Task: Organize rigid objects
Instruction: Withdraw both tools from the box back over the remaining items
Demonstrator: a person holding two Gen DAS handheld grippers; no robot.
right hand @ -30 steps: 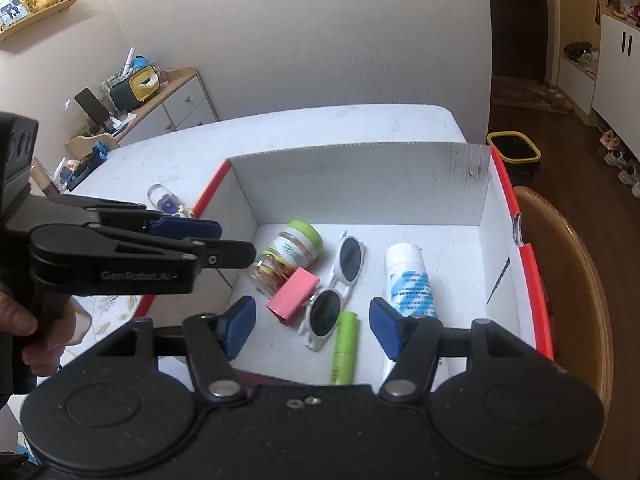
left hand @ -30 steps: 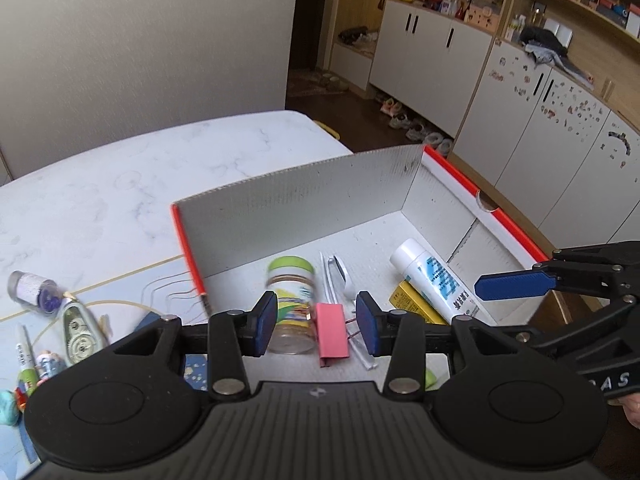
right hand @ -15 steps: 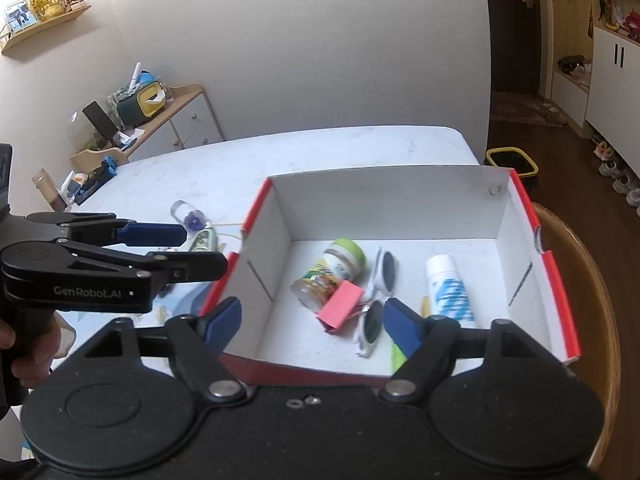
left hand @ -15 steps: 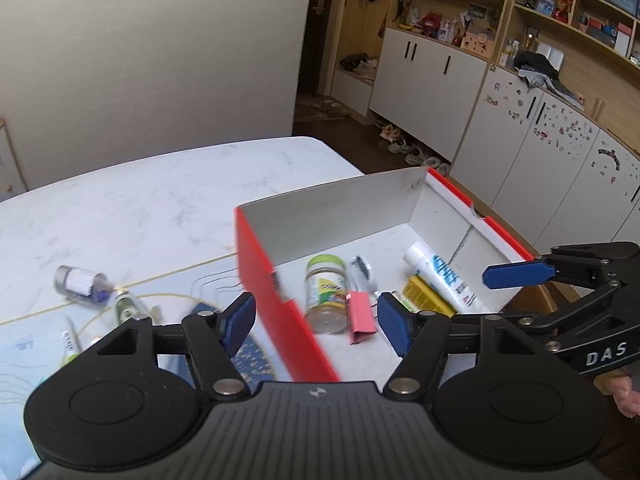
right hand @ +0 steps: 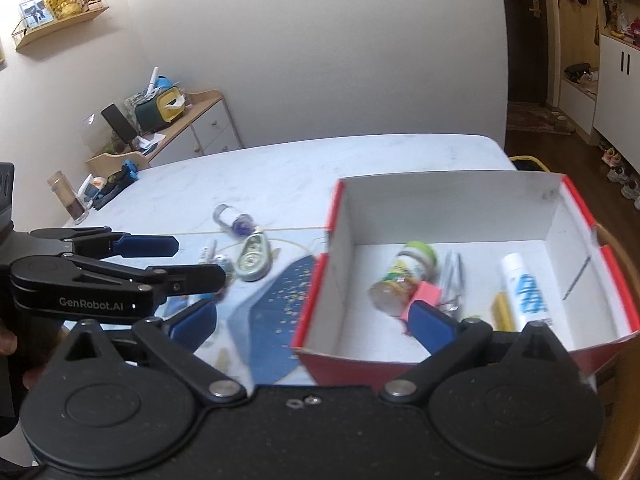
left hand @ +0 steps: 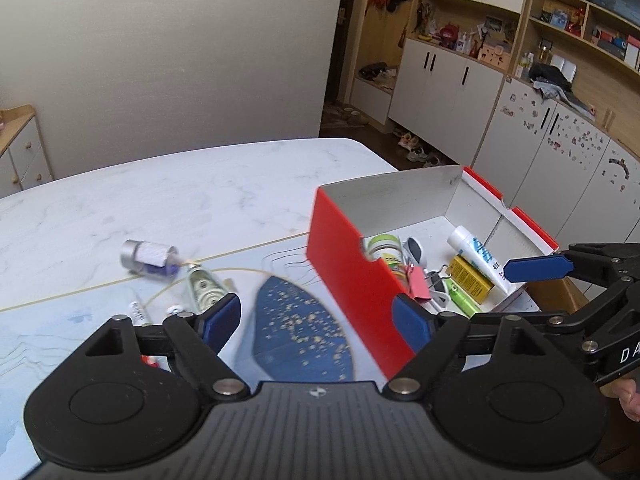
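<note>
While opening, both grippers' fingers [left hand: 218, 322] wide, nothing between.

Plain pale wall [left hand: 180, 48], white cabinets [left hand: 444, 80] under wooden shelves [left hand: 580, 12], dark doorway [right hand: 524, 40], low drawer unit [right hand: 200, 128].

White cupboards [left hand: 448, 88], a wooden dresser [right hand: 192, 128] and, perhaps, shoes [left hand: 416, 154].

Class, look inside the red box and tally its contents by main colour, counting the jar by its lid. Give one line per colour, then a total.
White: 2, the sunglasses and the tube
Green: 2, the jar and the green stick
Pink: 1, the binder clip
Yellow: 1, the carton
Total: 6
</note>
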